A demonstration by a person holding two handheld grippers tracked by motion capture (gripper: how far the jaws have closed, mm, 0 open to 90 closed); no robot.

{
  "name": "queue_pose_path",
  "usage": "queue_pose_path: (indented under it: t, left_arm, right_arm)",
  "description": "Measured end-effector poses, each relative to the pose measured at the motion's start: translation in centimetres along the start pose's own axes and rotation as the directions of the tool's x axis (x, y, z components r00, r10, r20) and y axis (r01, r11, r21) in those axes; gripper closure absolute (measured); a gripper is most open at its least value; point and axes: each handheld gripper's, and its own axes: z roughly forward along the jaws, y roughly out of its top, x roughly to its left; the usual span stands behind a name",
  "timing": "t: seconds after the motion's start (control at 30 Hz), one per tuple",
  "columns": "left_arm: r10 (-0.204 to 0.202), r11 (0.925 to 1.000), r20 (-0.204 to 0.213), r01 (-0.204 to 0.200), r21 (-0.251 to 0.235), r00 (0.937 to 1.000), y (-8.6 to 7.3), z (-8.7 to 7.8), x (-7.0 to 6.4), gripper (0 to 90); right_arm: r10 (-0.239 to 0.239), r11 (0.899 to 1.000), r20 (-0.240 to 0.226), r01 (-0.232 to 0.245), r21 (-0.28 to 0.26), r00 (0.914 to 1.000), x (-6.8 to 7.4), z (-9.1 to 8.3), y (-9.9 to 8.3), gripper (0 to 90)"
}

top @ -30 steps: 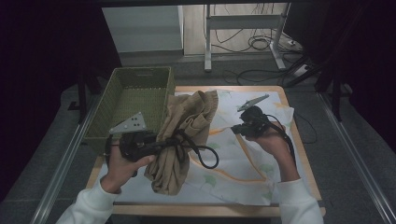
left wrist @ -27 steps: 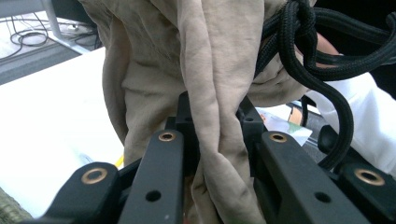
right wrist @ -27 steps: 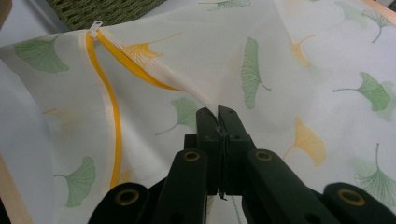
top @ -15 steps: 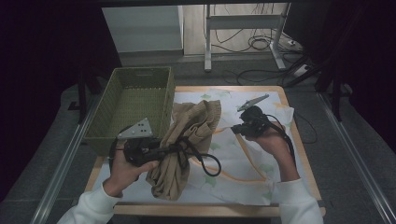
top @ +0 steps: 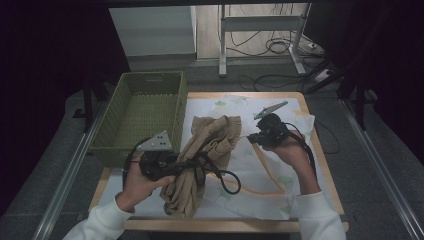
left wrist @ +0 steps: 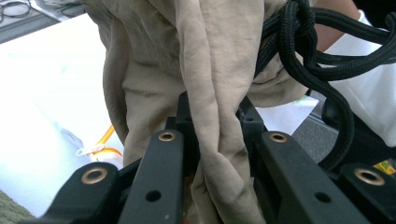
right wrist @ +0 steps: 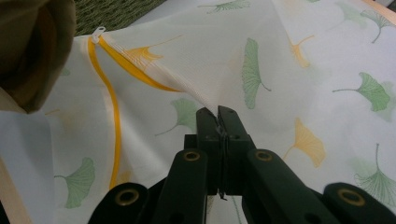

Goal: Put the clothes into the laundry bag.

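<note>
Beige crumpled cotton garment (top: 202, 160), bunched and hanging: clamped at a thick fold between the jaws of the left gripper (top: 186, 165), held over the near-left part of the table, its upper end resting toward the middle. White mesh laundry bag printed with green and yellow ginkgo leaves and edged with an orange zipper (top: 272, 170): spread flat under and beside the garment; a pinch of its fabric near the zipper opening is lifted by the right gripper (top: 250, 138), jaws closed tight on it. Progress, as judged: bag mouth raised, garment gripped but outside the bag; insertion and zipping remain. Black braided cable (top: 220, 172): loops from the left gripper across the garment. Light wooden table (top: 330, 170): edges visible around the bag. Green woven rectangular basket (top: 142, 117): far-left corner of the table, nothing visible inside. Beyond: grey floor, metal stand legs, loose cables, dark surroundings.
</note>
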Motion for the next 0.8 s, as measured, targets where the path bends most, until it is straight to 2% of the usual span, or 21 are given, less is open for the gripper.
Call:
queue_pose_path:
  t: [0.3, 0.8]
  left_arm:
    - [-0.004, 0.9988, 0.003, 0.003, 0.05, 1.0, -0.4, 0.8, 0.0, 76.8]
    - [0.004, 0.9922, 0.017, -0.006, 0.125, 0.9999, -0.6, 2.6, -0.2, 76.8]
  right_arm:
    - [0.003, 1.0, 0.002, -0.003, -0.004, 1.0, 0.0, -0.1, 0.0, 87.6]
    - [0.007, 1.0, -0.004, -0.007, -0.014, 1.0, 0.0, -0.3, 0.0, 87.6]
